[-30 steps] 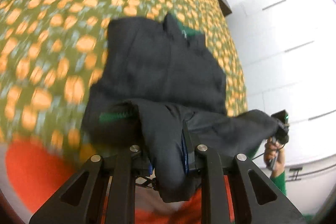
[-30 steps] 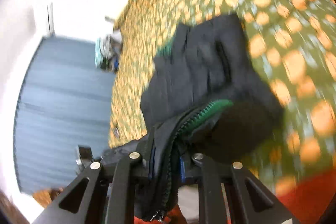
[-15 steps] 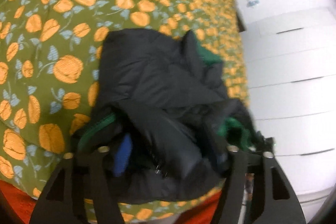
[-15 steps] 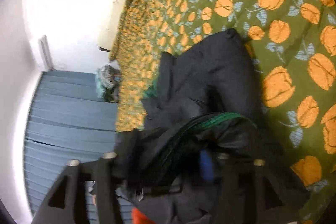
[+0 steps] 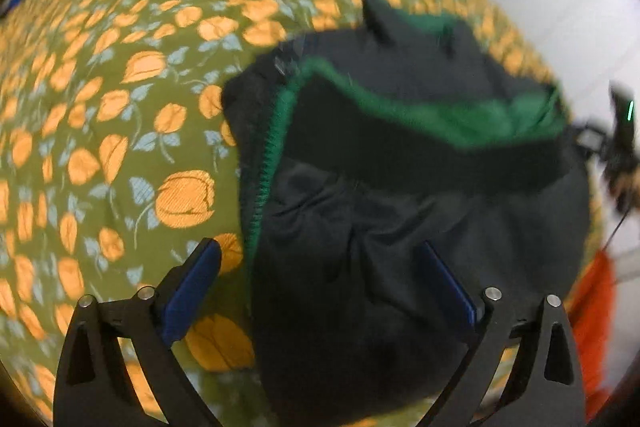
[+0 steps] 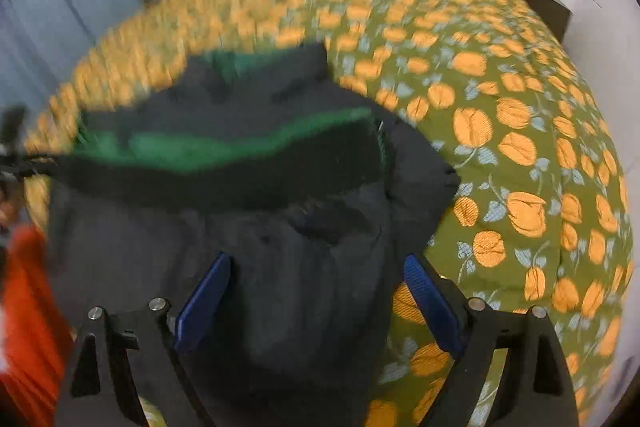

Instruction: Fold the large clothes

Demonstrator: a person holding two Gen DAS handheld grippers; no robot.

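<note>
floral bedspread (image 5: 120, 99) | black jacket (image 5: 400, 227) lying | both claws (image 5: 320, 267) (image 6: 320, 283) angled down, just opened, gripping nothing

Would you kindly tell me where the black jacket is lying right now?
The black jacket lies folded on the floral bedspread, right of centre in the left wrist view and left of centre in the right wrist view.
</note>
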